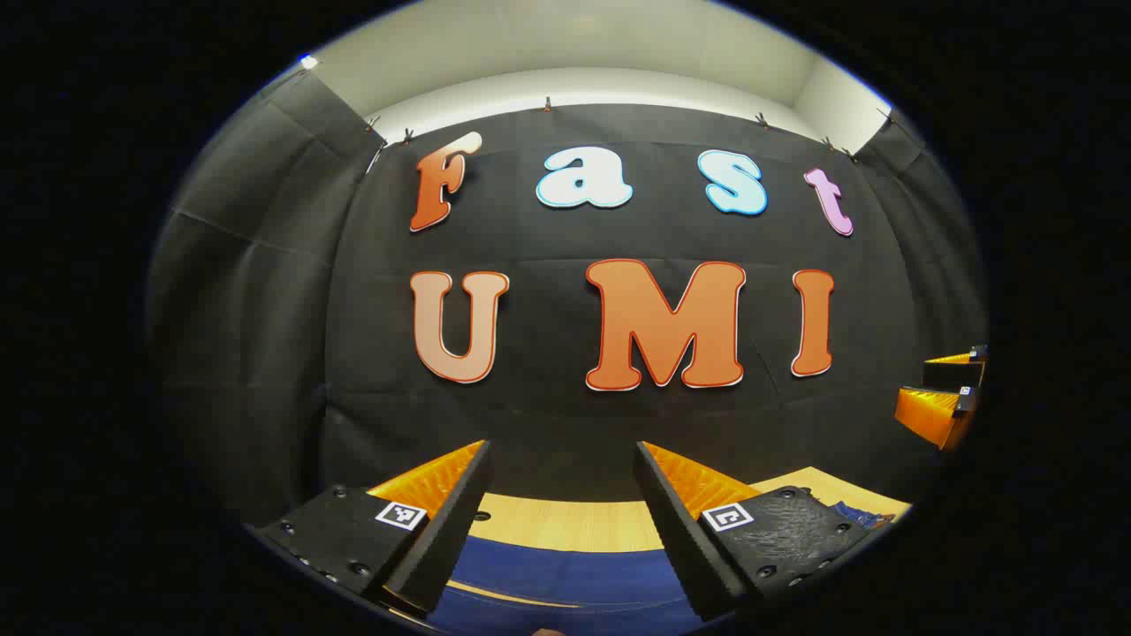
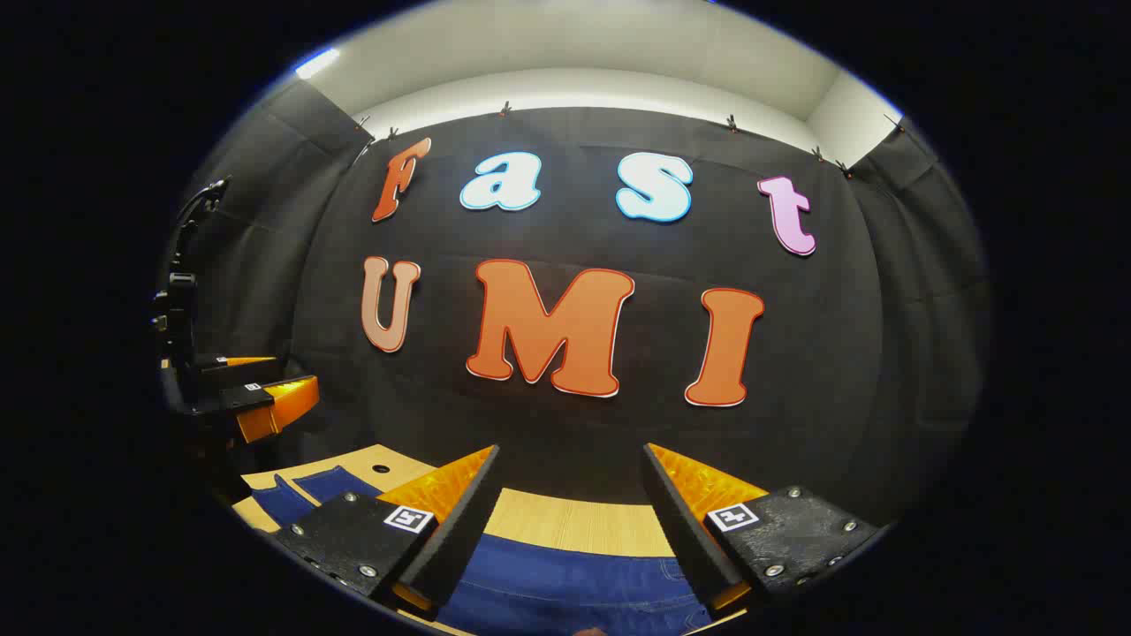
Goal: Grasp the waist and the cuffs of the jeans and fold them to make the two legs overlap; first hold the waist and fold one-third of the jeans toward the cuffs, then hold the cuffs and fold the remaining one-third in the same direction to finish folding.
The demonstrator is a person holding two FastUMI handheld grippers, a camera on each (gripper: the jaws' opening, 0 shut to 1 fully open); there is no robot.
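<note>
Item: jeans point(image 2: 565, 587), dark blue denim, lying flat on the bench point(image 2: 574, 521). In the right gripper view the cloth spreads across the near part of the bench, with seam stitching visible, and a further piece of the jeans lies off to the left, toward the bench edge. In the left gripper view the jeans point(image 1: 565, 574) cover the near bench point(image 1: 565, 521), and a small fold of denim shows at the far right by the bench edge.

Item: bench, light wood grain, bare in a strip beyond the jeans up to the black cloth wall point(image 2: 565, 424). A small dark hole sits in the wood left of the jeans in the right gripper view.

Item: left hand-held gripper point(image 1: 561, 521). Released, fingers spread wide, held above the jeans and grasping nothing. In the right gripper view it appears at the left edge, above the bench end point(image 2: 256, 397).

Item: right hand-held gripper point(image 2: 570, 521). Released, fingers spread wide above the jeans, nothing between them. In the left gripper view it appears at the far right, over the bench end point(image 1: 945, 402).

Item: white wall and ceiling above the black cloth wall.
</note>
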